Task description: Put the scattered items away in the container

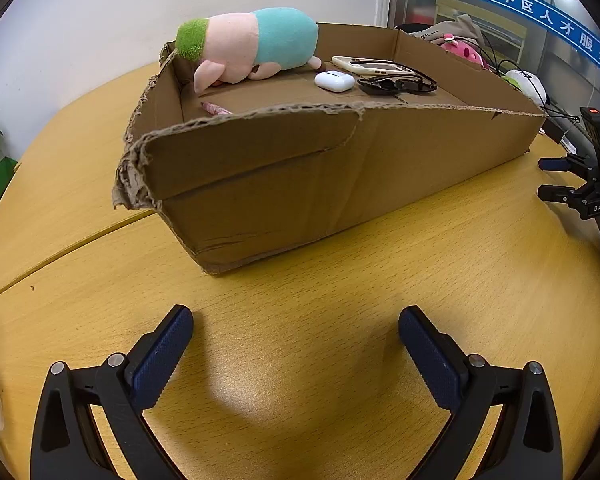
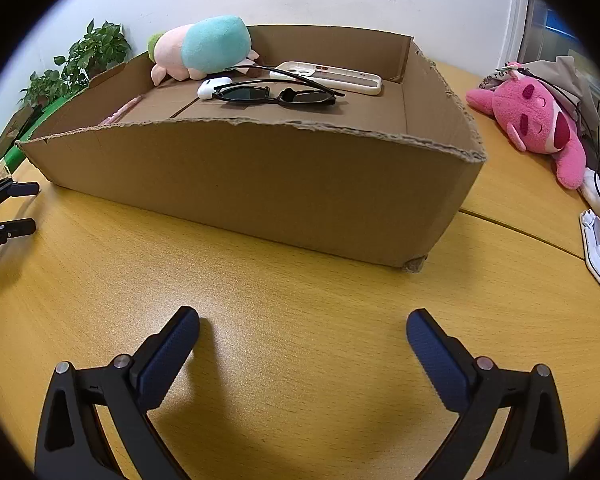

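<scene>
Wooden worktop (image 2: 300,288): one cardboard box (image 2: 260,184) holding one plush pig (image 2: 204,48), one earbud case (image 2: 209,87), one sunglasses (image 2: 276,94), one phone case (image 2: 332,76), one pink pen (image 1: 216,109). Left claw (image 1: 296,338) and right claw (image 2: 303,340) spread wide, empty, before box.

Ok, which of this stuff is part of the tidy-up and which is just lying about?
Part of the job, all in the cardboard box:
plush pig, sunglasses, earbud case, phone case, pink pen.

Just lying about:
pink plush beside the box, potted plant, cables.
</scene>
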The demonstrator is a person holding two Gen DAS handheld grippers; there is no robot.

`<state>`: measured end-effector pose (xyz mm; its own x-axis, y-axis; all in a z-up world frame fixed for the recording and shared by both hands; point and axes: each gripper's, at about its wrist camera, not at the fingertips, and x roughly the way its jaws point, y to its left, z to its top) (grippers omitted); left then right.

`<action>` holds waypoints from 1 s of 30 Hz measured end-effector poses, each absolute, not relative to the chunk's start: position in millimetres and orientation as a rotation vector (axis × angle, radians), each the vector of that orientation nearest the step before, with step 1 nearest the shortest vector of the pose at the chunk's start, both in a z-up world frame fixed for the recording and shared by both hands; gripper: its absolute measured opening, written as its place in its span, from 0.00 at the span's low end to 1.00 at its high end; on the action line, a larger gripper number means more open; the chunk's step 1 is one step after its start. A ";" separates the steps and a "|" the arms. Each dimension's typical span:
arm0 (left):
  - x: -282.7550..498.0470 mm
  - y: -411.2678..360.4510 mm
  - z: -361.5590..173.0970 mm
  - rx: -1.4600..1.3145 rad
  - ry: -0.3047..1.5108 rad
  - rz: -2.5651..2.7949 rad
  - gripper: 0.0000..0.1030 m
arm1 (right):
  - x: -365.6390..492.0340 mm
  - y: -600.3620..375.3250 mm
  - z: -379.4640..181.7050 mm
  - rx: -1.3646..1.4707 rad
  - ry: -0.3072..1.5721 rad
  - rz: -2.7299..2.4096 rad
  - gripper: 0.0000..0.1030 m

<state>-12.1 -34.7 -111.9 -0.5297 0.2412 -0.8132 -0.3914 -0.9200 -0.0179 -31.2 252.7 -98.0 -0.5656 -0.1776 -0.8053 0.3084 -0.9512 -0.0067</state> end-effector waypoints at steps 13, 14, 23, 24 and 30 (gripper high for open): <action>-10.5 -33.3 -112.7 -1.269 0.234 2.463 1.00 | -31.6 253.1 -98.7 1.287 0.213 -2.551 1.00; -10.5 -33.1 -112.7 -1.269 0.234 2.464 1.00 | -31.6 253.1 -98.7 1.287 0.213 -2.551 1.00; -10.2 -32.4 -112.7 -1.270 0.233 2.466 1.00 | -31.2 253.2 -99.1 1.289 0.211 -2.553 1.00; -10.0 -32.4 -112.9 -1.270 0.233 2.466 1.00 | -31.1 253.2 -99.1 1.289 0.211 -2.553 1.00; -9.6 -32.0 -113.0 -1.270 0.232 2.468 1.00 | -30.8 252.9 -99.6 1.290 0.210 -2.555 1.00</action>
